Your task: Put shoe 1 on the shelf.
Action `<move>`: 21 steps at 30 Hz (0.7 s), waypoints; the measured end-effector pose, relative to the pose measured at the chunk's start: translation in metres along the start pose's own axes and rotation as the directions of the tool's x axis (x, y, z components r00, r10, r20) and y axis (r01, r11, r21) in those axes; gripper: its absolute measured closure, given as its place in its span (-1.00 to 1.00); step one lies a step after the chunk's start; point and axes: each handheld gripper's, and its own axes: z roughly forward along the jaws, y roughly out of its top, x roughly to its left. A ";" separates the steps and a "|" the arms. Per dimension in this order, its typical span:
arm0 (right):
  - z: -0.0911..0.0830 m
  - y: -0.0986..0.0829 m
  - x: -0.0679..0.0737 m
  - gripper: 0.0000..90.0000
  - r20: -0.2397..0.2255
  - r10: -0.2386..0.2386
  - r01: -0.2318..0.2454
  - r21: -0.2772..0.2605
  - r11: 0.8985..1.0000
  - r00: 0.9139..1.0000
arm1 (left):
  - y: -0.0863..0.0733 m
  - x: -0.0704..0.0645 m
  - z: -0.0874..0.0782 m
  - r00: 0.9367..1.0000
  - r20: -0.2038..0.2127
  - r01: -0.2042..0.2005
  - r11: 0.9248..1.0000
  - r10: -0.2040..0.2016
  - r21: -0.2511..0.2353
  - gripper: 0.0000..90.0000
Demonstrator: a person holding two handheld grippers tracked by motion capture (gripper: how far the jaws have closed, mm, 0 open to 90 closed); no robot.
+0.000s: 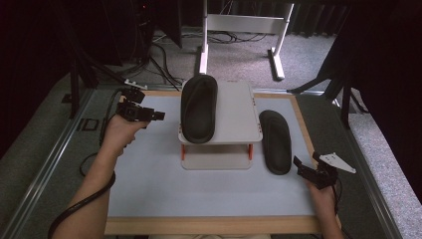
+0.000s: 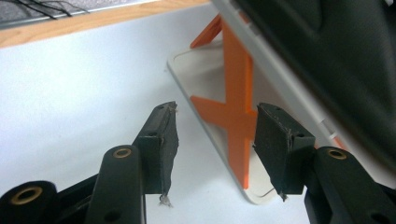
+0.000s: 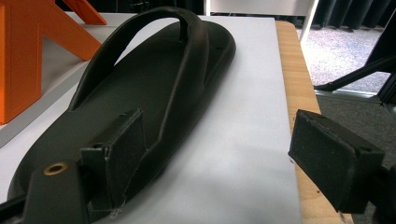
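I am holding the right gripper point(image 1: 309, 168) near the right edge of the table point(image 1: 149, 189), jaws spread wide and gripping nothing, just beside the heel of the black sandal point(image 1: 275, 141) lying flat to the right of the rack point(image 1: 234, 119). In the right gripper view that sandal point(image 3: 140, 98) is lying partly behind my left jaw. I am keeping the left gripper point(image 1: 149, 115) left of the rack, jaws parted and empty, pointing at its orange leg point(image 2: 236, 116). A second sandal point(image 1: 199, 107) is resting on the rack's top.
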 end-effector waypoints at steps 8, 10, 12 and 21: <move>0.000 0.000 0.000 -0.61 0.000 -0.002 0.002 0.000 1.000 1.000 | -0.022 0.008 0.006 1.000 0.011 -0.001 1.000 0.001 -0.017 0.08; 0.000 0.000 0.000 -0.61 0.000 -0.001 0.001 0.001 1.000 1.000 | -0.027 0.008 0.007 1.000 0.009 -0.008 0.999 0.008 -0.033 0.09; 0.000 0.000 0.000 -0.61 0.001 -0.002 0.002 0.001 1.000 1.000 | -0.033 0.010 0.009 1.000 0.022 -0.001 0.999 0.002 -0.048 0.09; 0.000 0.000 0.000 -0.61 0.002 -0.003 0.003 0.002 1.000 1.000 | -0.065 0.016 0.020 0.999 0.030 -0.012 0.997 0.014 -0.070 0.09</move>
